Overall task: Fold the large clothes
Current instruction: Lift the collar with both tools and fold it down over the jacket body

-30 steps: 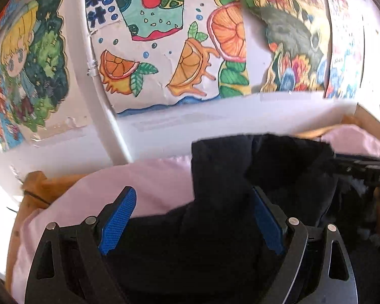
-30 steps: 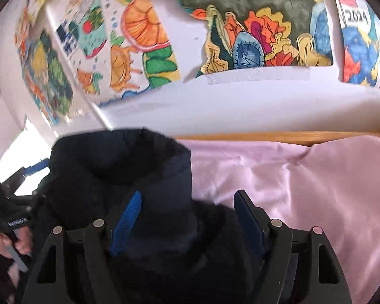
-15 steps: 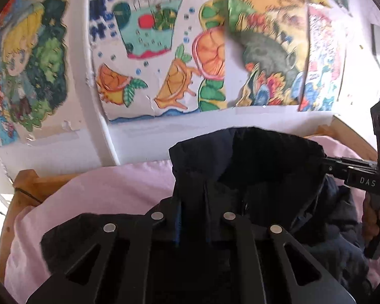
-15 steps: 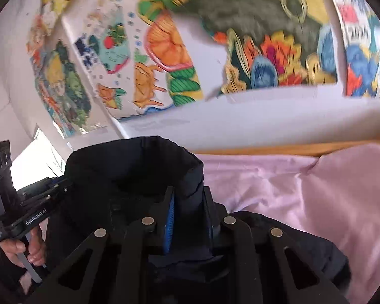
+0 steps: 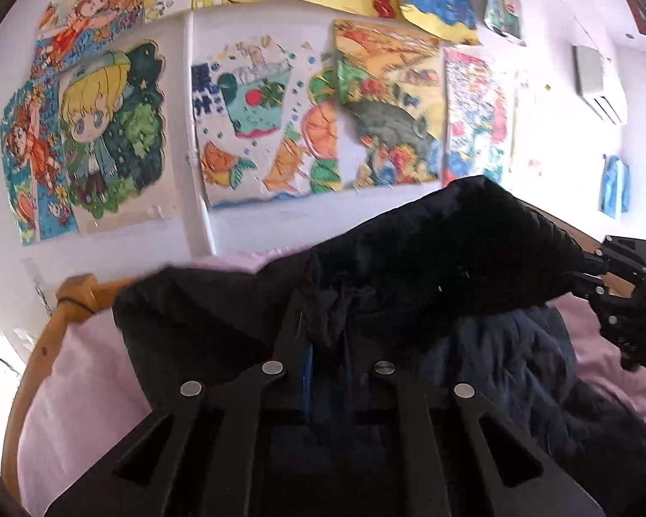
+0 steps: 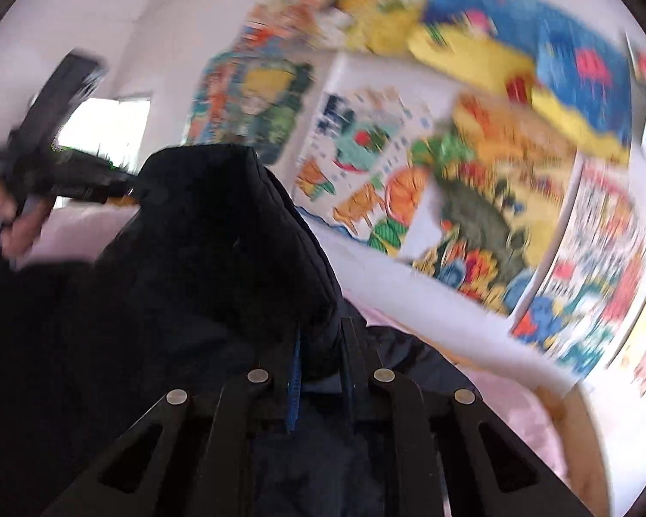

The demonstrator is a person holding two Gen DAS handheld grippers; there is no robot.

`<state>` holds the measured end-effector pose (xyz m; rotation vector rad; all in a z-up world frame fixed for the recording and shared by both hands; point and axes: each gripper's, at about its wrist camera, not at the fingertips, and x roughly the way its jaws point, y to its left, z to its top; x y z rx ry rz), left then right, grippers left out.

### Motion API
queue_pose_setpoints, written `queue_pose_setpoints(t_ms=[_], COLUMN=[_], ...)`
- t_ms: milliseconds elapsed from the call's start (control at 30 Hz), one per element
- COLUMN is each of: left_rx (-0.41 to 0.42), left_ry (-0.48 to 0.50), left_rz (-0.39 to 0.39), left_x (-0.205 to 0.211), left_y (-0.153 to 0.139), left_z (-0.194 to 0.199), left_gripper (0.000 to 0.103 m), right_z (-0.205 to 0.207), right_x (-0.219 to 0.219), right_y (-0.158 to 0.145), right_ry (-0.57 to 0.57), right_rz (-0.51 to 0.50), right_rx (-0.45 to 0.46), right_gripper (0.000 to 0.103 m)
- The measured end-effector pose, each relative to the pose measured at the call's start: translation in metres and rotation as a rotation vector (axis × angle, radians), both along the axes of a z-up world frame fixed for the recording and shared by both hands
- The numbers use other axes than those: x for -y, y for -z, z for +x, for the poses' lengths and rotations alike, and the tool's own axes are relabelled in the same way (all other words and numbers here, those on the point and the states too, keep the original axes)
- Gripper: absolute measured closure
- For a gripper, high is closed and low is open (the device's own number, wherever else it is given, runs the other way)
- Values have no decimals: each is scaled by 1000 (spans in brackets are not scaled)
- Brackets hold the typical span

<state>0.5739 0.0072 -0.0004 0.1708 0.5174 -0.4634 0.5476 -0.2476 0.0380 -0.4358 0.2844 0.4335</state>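
Both grippers have just closed onto the dark padded jacket (image 5: pixel 448 254) and carried it up off the bed, where a second ago their fingers stood wide apart over the garment lying in a heap. Now the jacket hangs between them above the pink sheet (image 5: pixel 77 370): the left gripper (image 5: pixel 325 344) has its fingers pinched shut on a fold of the fabric near its middle, and the right gripper (image 6: pixel 318 344) is likewise clamped on a thick quilted edge, its view tilted and blurred. Seen from the left wrist, the right gripper (image 5: pixel 590 275) holds the far end of a raised, taut ridge of cloth, while the rest sags onto the bed. Judging from the quilting and the bulk, this is a soft, puffy, fairly heavy garment that will droop and slide rather than keep a crease; its smooth shell looks likely to slip through a shallow pinch. Seams, hem and collar edges look the best places to hold, well apart from one another, so the panel spreads flat. Around it runs the wooden bed frame (image 5: pixel 43 336), and behind it the white wall is covered in coloured drawings (image 5: pixel 254 120).
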Motion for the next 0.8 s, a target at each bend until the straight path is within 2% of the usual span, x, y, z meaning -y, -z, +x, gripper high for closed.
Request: queue_pose_setpoints(t_ms=[100,233,333,400,467,567,633,667,700,767,800], left_rx=[1,26,21,-10,-26,-26,-22,-18,-13,-13,-15], left_ry=[17,0,-12,-13,-18,-15,-14,-12,-11,-10,-11], left_rz=[16,46,56,66,75,75,81,91,100,107,108], left_x=[-5,0,4,4,0,-5,-4,-3,-2,-1,-1], left_y=[5,26,49,65,74,79,80,80,81,83,83], left_z=[-18,-24,-16,-9,-5,-5,-6,-7,-8,-8,-7], left_gripper=[94,94,95,95,95,95,95,95,95,95,95], right_z=[-19,-26,-16,-9,-1,4,0,-1,-1,4,10], right_x=[-7,-13,-14,-12,-4,15,27,33,38,40,35], right_y=[20,42,64,75,75,55,36,25,13,-4,-8], right_ry=[2,7,26,33,42,15,1,-3,-4,11,32], right_rz=[-72,-167,-207,-190,-109,86,204,262,325,408,410], right_rx=[56,113,102,62,-8,-115,-127,-123,-118,-103,-113], right_gripper=[89,89,89,88,86,84,83,77,64,48,48])
